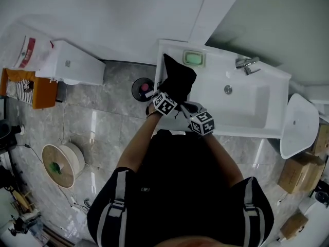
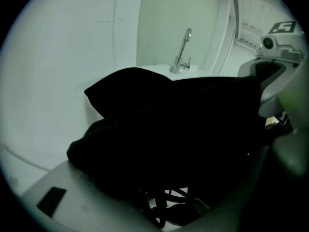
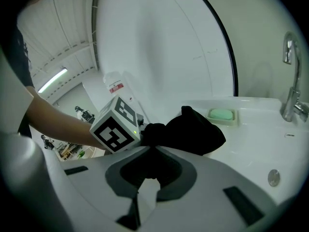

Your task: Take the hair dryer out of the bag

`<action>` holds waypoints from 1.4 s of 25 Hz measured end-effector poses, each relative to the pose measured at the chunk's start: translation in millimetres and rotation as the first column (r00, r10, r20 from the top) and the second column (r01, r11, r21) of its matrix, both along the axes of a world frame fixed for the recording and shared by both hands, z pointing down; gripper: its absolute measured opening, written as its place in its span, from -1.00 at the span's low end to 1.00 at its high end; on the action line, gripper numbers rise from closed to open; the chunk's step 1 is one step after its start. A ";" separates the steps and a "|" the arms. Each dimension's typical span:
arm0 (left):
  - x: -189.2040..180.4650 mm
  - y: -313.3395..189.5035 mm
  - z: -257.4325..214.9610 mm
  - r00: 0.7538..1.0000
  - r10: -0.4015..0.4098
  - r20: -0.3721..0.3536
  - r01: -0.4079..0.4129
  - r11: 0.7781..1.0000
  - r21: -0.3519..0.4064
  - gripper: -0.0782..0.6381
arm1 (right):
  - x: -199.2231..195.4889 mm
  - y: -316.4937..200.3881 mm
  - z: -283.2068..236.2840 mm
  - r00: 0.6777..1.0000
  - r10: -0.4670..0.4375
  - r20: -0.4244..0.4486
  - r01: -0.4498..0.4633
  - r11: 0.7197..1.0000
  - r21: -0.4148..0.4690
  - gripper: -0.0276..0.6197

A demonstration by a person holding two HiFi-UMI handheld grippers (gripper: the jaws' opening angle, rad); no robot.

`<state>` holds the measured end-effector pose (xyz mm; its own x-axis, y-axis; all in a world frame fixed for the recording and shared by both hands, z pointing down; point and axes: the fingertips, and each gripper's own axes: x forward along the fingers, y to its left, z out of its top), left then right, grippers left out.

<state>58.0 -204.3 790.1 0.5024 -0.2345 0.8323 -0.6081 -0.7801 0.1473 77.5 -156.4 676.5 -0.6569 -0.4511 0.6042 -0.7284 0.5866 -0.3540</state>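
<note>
Right claw [image 3: 147, 187] is recorded as clenched on a fold of the black bag [image 1: 177, 78], the cloth pinched in the rounded gap behind its tips; left claw [image 1: 171, 95] is likewise clenched on the bag, whose fabric is seen bunched at its tip in the right gripper view; the two claws are held just beside each other at the front left of the white table [image 1: 165, 49]; the bag is slumped on that left end, touching both claws, one corner pointed up and away; a tangle of black cord [image 2: 161, 204] is noted under the bag's near edge in the left gripper view; the hair dryer itself is not made out, so its place cannot be told; beyond the bag, a green soap [image 1: 194, 58] is lodged in a dish on the back rim; the sunken basin [image 1: 247, 109] is set to the right, its drain [image 1: 227, 89] in the floor and the faucet [image 1: 248, 64] mounted at the far edge.
</note>
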 end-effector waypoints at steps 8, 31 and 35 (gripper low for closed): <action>13.9 -3.8 26.0 0.997 0.039 0.060 -0.037 0.999 -0.034 -0.14 | 3.4 12.5 7.1 0.998 -0.066 0.009 0.066 0.997 -0.043 -0.69; 43.1 29.7 -43.6 0.755 -0.221 -0.618 -0.045 0.922 -0.385 -0.21 | -14.8 56.2 -4.0 0.930 -0.364 -0.043 0.365 0.931 0.027 -0.69; 34.7 44.8 -54.4 0.737 -0.193 -0.647 -0.075 0.929 -0.362 -0.21 | -14.3 69.7 0.7 0.905 -0.415 -0.093 0.421 0.905 0.057 -0.69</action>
